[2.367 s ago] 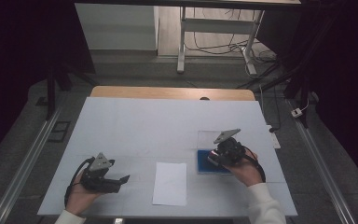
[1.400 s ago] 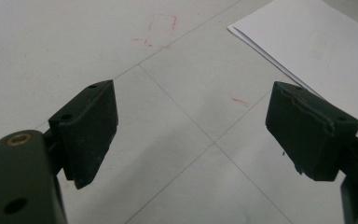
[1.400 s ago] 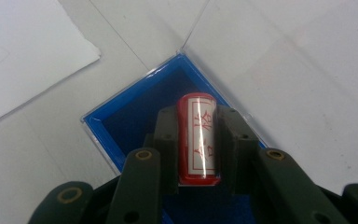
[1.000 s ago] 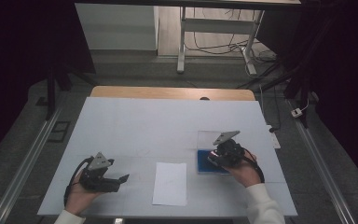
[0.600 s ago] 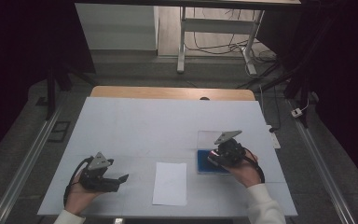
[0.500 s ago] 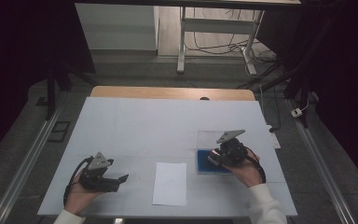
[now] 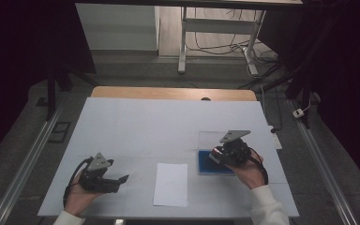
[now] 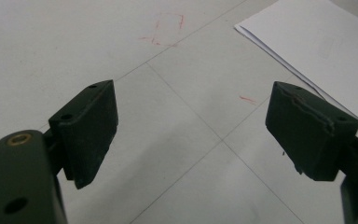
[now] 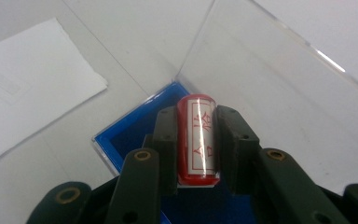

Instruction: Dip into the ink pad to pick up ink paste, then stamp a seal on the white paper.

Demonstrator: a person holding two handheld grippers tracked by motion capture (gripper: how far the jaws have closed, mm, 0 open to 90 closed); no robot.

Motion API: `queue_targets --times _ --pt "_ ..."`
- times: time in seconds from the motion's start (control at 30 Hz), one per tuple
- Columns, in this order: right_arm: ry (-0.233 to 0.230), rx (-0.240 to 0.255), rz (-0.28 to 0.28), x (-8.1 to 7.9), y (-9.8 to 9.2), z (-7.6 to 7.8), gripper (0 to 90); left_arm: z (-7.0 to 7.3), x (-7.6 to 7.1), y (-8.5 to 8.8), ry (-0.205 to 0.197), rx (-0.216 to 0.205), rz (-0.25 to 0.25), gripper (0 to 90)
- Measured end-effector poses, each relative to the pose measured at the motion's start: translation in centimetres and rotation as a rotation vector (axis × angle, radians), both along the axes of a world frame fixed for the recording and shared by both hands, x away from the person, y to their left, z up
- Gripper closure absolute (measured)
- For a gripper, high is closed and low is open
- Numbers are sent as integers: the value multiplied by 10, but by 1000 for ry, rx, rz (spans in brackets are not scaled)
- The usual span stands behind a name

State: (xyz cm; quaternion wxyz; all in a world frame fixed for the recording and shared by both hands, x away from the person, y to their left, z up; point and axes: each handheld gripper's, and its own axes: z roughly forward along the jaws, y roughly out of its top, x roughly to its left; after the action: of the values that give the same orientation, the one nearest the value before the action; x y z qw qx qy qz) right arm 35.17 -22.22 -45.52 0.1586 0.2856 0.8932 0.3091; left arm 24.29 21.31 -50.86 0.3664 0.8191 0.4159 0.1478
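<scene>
A red cylindrical stamp [image 9: 196, 137] with a white label lies between the jaws of my right gripper [image 9: 196, 115], which is shut on it. It hangs over a blue ink pad [image 9: 135, 135] whose clear lid [image 9: 279, 79] lies open behind it. In the high view the right gripper [image 7: 214, 154] sits over the ink pad [image 7: 206, 165] at the table's right. A white sheet of paper [image 7: 171, 183] lies near the front middle. My left gripper [image 7: 122, 180] rests at the front left, open and with nothing in it [image 8: 191, 107]; the paper [image 8: 317, 42] lies ahead to its right.
The white table [image 7: 159, 126] has thin grid lines and faint red marks [image 8: 168, 28]. A wooden strip [image 7: 168, 93] runs along its far edge. Table legs and cables [image 7: 225, 42] stand on the floor beyond.
The right gripper has shifted very slightly over the ink pad with the stamp still in it. The left gripper has kept still.
</scene>
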Motion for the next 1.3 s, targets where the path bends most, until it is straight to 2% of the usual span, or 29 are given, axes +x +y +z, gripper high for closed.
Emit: queue_targets --times 0.07,0.17,0.3,0.57,0.73,1.07,1.3 --pt "-9 -2 1 -1 0 2 701 0 0 0 -1 0 0 175" --pt "-9 22 6 -1 -1 4 701 0 0 0 -2 -1 0 175" --pt "13 68 11 -2 -3 8 701 1 0 1 -3 -1 0 175" --pt "-2 120 38 -6 0 16 701 0 0 1 -4 1 0 175" --pt "2 173 50 -9 3 23 701 0 0 1 -4 2 0 175" --pt "-17 177 82 -15 14 28 701 1 0 2 -6 3 2 174" --pt "-13 188 111 -19 21 30 701 1 0 1 -6 8 0 175"
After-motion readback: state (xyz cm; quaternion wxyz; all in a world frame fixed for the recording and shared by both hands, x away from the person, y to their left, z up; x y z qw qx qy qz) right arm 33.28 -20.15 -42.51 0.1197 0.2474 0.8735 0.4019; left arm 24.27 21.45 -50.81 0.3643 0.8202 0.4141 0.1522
